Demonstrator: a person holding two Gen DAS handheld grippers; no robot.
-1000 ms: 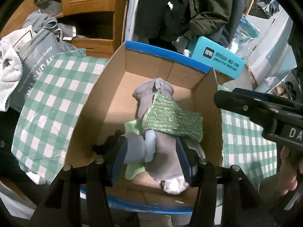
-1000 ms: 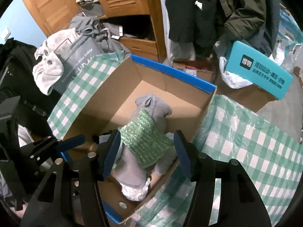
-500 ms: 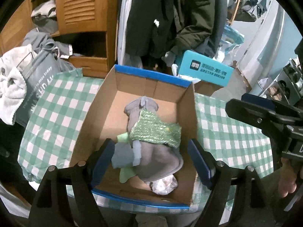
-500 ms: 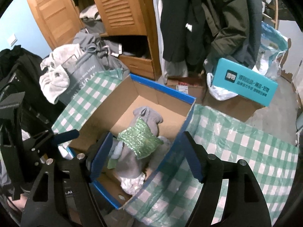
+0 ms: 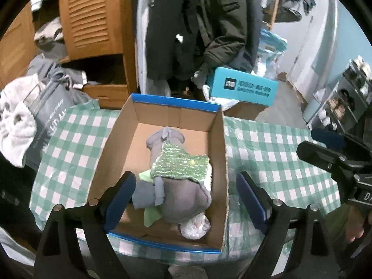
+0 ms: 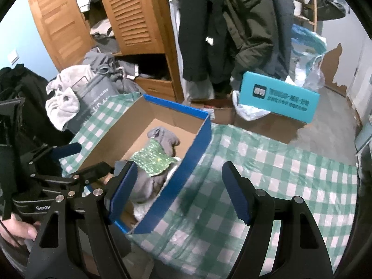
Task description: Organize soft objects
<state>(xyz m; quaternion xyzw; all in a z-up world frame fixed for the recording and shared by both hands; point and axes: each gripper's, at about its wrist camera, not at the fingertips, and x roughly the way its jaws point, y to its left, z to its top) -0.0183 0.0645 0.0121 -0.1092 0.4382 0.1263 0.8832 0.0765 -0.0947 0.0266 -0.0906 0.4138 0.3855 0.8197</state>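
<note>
On inspection I found my left gripper built of black frame arms with triangular cut-outs, silver round-head screws at the joints and dark blue pads lining each finger. My right gripper matched it in build, blue pads included. White lettering "GenR" showed on black housing at lower left of the right view. A bare hand gripped a handle at the left view's lower right edge.

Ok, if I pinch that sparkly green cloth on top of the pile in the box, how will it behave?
The green cloth drapes over the grey garment, so it probably hangs limp when lifted. It looks thin, likely light. It merely lies on top, so it should come free without dragging the pile or the cardboard box.
</note>
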